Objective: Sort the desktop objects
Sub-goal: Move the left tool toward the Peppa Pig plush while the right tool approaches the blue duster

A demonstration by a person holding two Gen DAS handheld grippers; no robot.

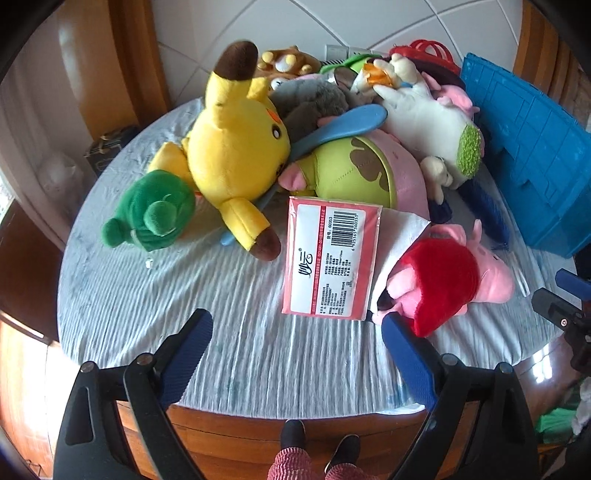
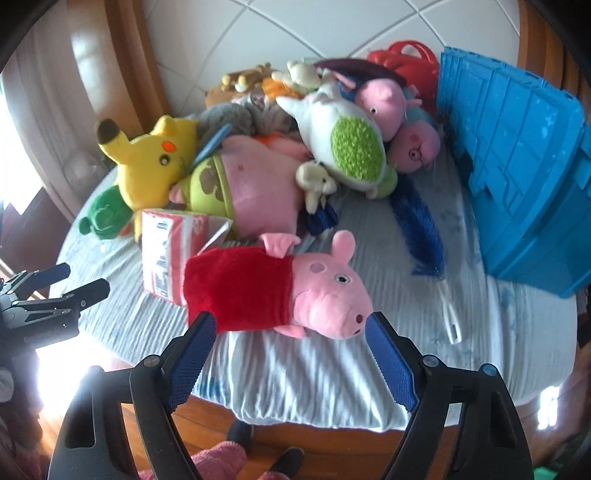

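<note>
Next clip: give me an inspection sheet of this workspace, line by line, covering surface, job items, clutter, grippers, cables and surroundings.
Surface: round table under a wrinkled pale cloth.
Job's things: pig plush in red dress nearest; tissue pack beside it; yellow plush, green plush, white plush in the heap behind.
Clutter: blue feather duster lying on the cloth; blue crate tilted at the right edge.
Grippers: left gripper open, empty; right gripper open, straddling the pig plush's near side, not pressing.
Cables: nothing seen.
Surroundings: white tiled floor; person's shoes below the table.
</note>
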